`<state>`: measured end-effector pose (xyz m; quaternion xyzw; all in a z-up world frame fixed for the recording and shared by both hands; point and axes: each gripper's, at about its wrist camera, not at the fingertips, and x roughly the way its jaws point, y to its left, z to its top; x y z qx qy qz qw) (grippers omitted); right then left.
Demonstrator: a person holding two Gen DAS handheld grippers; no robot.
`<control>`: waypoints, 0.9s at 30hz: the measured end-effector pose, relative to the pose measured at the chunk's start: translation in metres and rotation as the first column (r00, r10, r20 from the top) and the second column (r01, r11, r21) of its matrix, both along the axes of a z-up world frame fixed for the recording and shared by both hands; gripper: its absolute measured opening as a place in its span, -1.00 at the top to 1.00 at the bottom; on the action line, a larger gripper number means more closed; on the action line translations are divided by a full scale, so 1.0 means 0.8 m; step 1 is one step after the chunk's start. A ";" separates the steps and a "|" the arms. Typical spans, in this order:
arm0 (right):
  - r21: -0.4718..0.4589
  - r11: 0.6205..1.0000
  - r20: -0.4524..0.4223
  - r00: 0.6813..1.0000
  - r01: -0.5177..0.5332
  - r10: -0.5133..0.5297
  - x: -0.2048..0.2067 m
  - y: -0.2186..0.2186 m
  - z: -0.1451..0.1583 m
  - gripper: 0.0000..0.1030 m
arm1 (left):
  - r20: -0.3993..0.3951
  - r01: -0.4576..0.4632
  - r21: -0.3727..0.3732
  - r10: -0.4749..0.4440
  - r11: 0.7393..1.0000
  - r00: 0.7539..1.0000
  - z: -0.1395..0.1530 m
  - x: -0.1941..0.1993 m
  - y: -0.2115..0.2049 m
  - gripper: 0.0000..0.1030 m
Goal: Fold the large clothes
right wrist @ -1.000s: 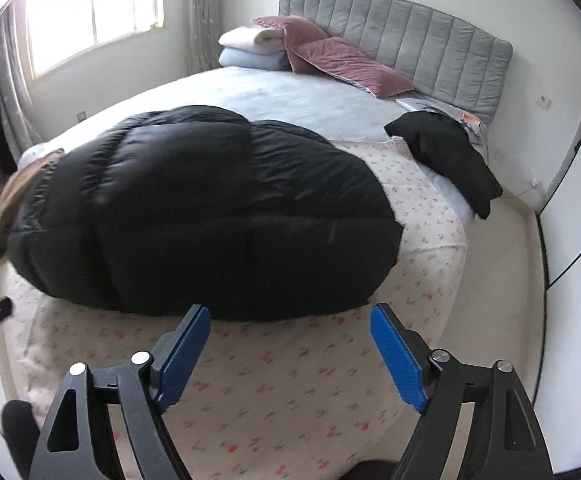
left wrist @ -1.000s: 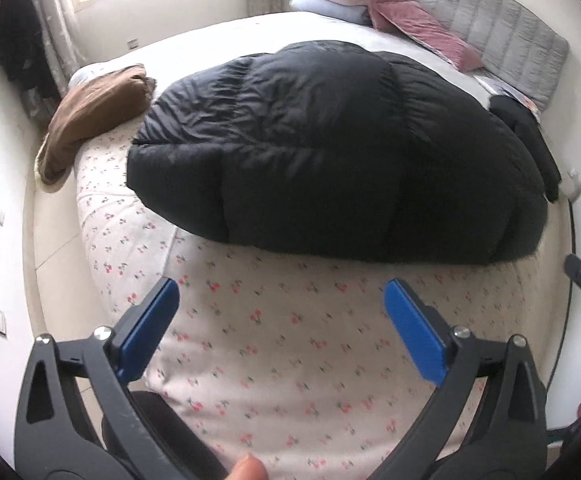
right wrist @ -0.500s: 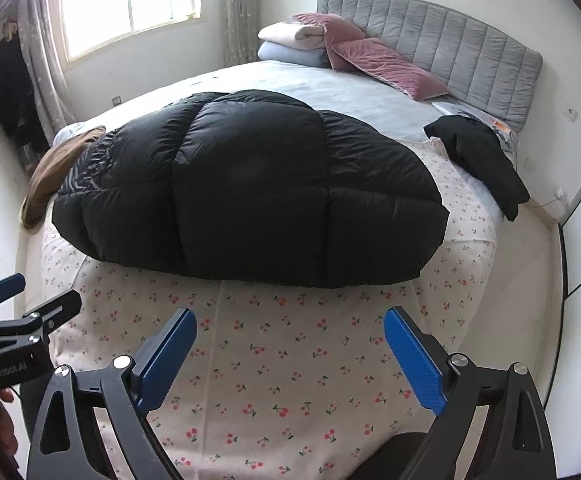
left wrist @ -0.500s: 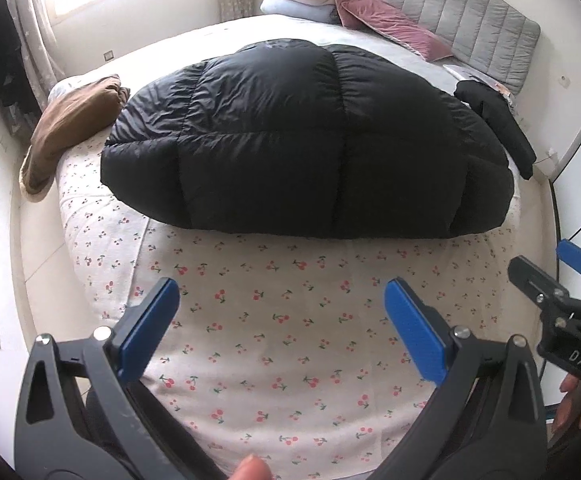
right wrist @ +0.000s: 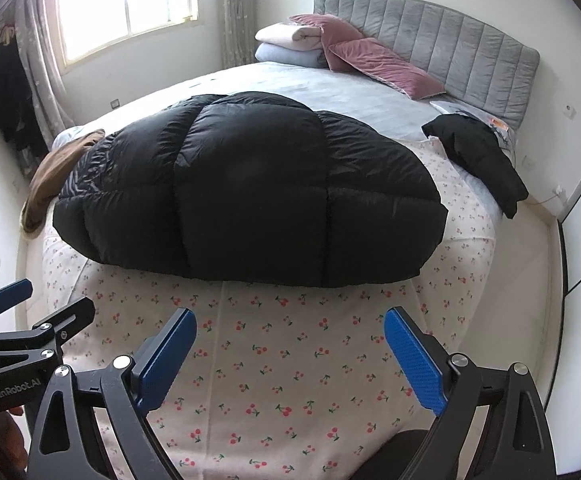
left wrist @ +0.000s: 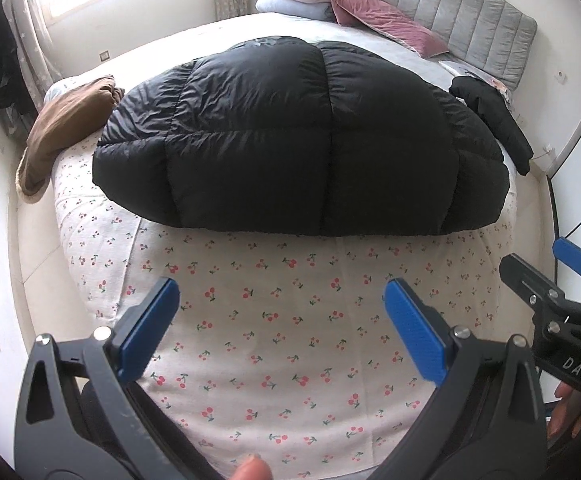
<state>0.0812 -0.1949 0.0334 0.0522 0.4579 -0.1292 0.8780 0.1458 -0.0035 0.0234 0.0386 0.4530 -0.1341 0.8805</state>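
A big black puffer jacket [left wrist: 302, 140] [right wrist: 250, 196] lies folded into a thick bundle across the middle of the bed, on a cherry-print sheet [left wrist: 274, 320] [right wrist: 290, 360]. My left gripper [left wrist: 282, 294] hovers open over the sheet, well short of the jacket's near edge, with nothing between its blue pads. My right gripper [right wrist: 290, 324] is open too, also over bare sheet in front of the jacket. Each gripper shows at the other view's edge: the right gripper [left wrist: 562, 284], the left gripper [right wrist: 30, 304].
A brown garment [left wrist: 66, 120] hangs off the bed's left edge. A smaller black garment [right wrist: 478, 160] lies at the right side. Folded blankets [right wrist: 290, 42] and pink pillows [right wrist: 382, 64] sit by the grey headboard [right wrist: 442, 48]. Floor runs along both sides of the bed.
Both grippers have pulled back from the jacket, so more cherry-print sheet shows in front of it. The right gripper's jaws spread a little wider. The jacket has stayed put.
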 end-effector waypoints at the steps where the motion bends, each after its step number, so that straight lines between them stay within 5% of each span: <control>1: 0.000 1.000 0.000 1.000 0.000 0.000 0.000 0.000 0.000 -0.86 | 0.000 -0.001 -0.002 0.001 1.000 1.000 0.000 0.000 0.000 -0.98; 27: 0.000 1.000 0.002 1.000 -0.005 0.005 0.002 0.006 0.001 -0.86 | -0.004 0.006 0.005 -0.006 1.000 1.000 0.000 -0.005 -0.006 -0.98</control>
